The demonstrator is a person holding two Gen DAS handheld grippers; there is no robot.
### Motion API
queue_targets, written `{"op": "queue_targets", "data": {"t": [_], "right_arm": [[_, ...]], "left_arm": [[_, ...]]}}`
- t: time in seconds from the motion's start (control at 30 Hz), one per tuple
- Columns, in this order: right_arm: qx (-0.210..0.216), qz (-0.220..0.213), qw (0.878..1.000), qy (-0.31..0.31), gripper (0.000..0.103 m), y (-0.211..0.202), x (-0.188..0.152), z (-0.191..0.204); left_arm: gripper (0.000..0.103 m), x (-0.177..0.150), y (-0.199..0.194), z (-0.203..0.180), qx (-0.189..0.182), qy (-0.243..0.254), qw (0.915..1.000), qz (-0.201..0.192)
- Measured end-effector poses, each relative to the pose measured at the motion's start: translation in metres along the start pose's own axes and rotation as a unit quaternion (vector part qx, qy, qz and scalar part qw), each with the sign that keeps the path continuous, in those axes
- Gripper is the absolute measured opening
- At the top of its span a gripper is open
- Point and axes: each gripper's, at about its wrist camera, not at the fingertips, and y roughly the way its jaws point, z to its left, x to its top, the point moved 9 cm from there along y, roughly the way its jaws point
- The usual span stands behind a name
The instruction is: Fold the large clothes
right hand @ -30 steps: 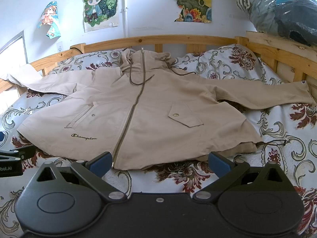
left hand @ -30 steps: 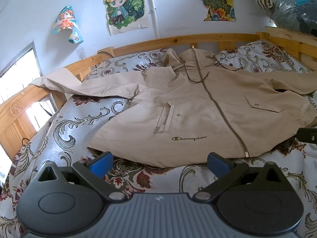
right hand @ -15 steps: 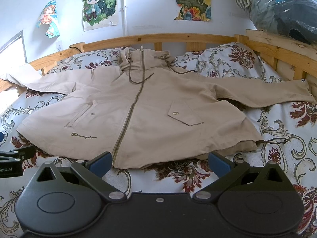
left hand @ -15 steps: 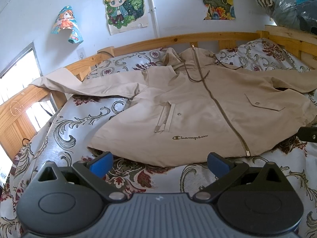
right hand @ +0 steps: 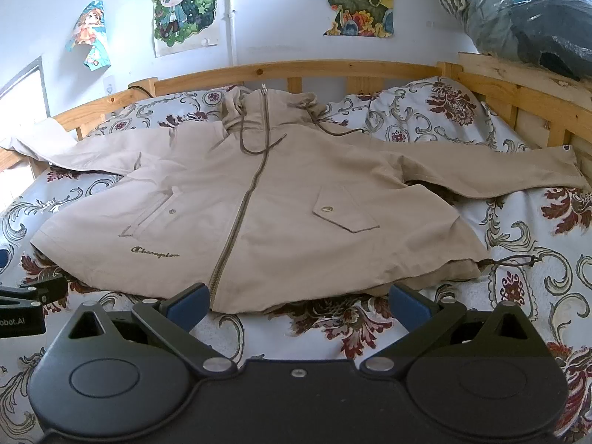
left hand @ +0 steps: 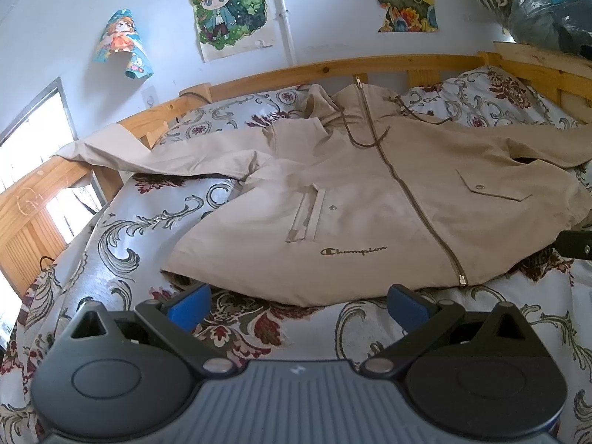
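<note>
So nothing is folded yet, folks: the beige jacket (right hand: pixel 281 199) lies spread flat, front up and zipped, across the floral bedspread (right hand: pixel 518 288), hood up at twelve o'clock against the wooden bed rail (right hand: pixel 303 68). One sleeve (right hand: pixel 492 170) stretches out toward three o'clock, almost to the side rail; the other sleeve (left hand: pixel 162 155) runs to nine o'clock and drapes over the frame near the window (left hand: pixel 29 148). Hem faces the camera at six o'clock, with a drawcord (right hand: pixel 514 261) trailing loose off its corner at about four.

Left gripper (left hand: pixel 296 301) hovers just short of the hem, jaws spread wide, pinching nothing. Right gripper (right hand: pixel 296 301) sits the same way, wide apart and empty, its blue pads (right hand: pixel 188 305) just beside the zipper (right hand: pixel 236 222) end without gripping it.

By my read this is the very start: every fold is left to do. Sleeves likely need to come in across the chest first, then the body doubles up from hem toward hood
</note>
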Motion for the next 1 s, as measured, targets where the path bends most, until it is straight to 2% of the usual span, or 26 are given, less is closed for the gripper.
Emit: {"op": "queue_targets", "data": {"t": [0.23, 0.43, 0.6, 0.73, 1.0], "right_arm": [[0.0, 0.003, 1.0, 0.002, 0.102, 0.001, -0.001, -0.001], [-0.012, 0.018, 1.0, 0.008, 0.102, 0.004, -0.005, -0.006], [-0.026, 0.017, 0.999, 0.017, 0.102, 0.001, 0.005, -0.01], [-0.025, 0.007, 1.0, 0.012, 0.102, -0.003, 0.019, -0.012], [-0.031, 0.004, 0.999, 0.043, 0.102, 0.004, 0.054, -0.039]], "left_arm": [[0.103, -0.002, 0.002, -0.001, 0.0, 0.001, 1.0, 0.006], [0.103, -0.006, 0.01, -0.007, 0.0, 0.009, 0.9993, 0.036], [0.103, 0.004, 0.019, -0.01, -0.016, 0.018, 0.9976, 0.065], [0.103, 0.028, 0.025, -0.01, -0.029, 0.05, 0.9952, 0.079], [0.103, 0.106, 0.034, -0.007, -0.016, 0.093, 0.9928, 0.074]]}}
